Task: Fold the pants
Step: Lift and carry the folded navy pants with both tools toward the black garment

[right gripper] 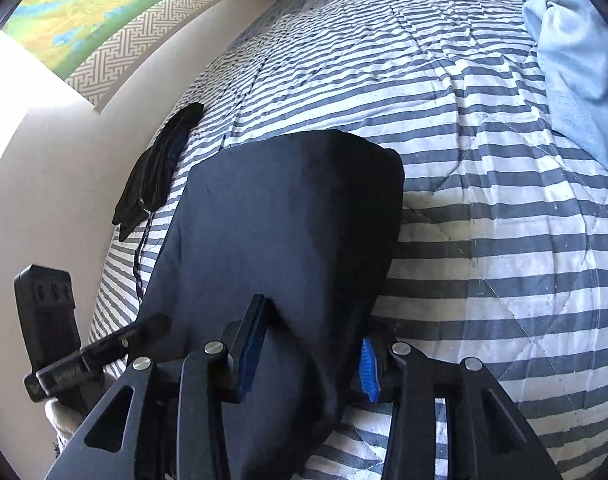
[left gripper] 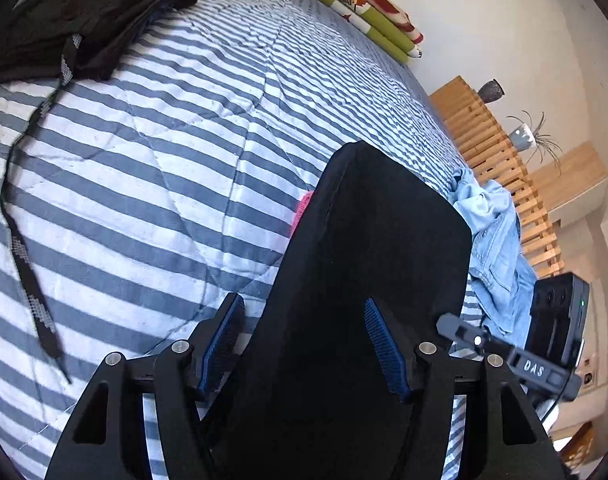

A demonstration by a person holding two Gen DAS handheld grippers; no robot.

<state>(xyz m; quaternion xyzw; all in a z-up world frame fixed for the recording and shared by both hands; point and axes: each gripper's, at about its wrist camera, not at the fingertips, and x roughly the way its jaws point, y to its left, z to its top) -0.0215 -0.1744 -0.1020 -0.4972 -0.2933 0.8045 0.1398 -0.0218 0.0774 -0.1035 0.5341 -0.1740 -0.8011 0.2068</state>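
In the left wrist view, a black drawstring garment (left gripper: 88, 20) is seen crumpled at the far left of the striped quilt (left gripper: 164, 128), its cord (left gripper: 28, 216) trailing down toward the near edge, while a pile of light blue denim (left gripper: 492, 232) sits by the wooden slatted headboard (left gripper: 500, 168) on the right and a bit of pink is half hidden behind the dark navy pants (left gripper: 376, 248). The pants are draped up between the fingers of the left gripper (left gripper: 304, 344), whose jaws are spread wide with cloth lying between them; an actual pinch can't be made out. Their long axis runs away from the camera. Lots of open quilt is left in the middle. In the right wrist view, the pants (right gripper: 280, 220) stretch away toward the wall (right gripper: 64, 184), with the black garment (right gripper: 160, 164) just beyond and the denim (right gripper: 576, 72) well apart at far right. The right gripper (right gripper: 308, 364) is clamped on the near fold of the pants.
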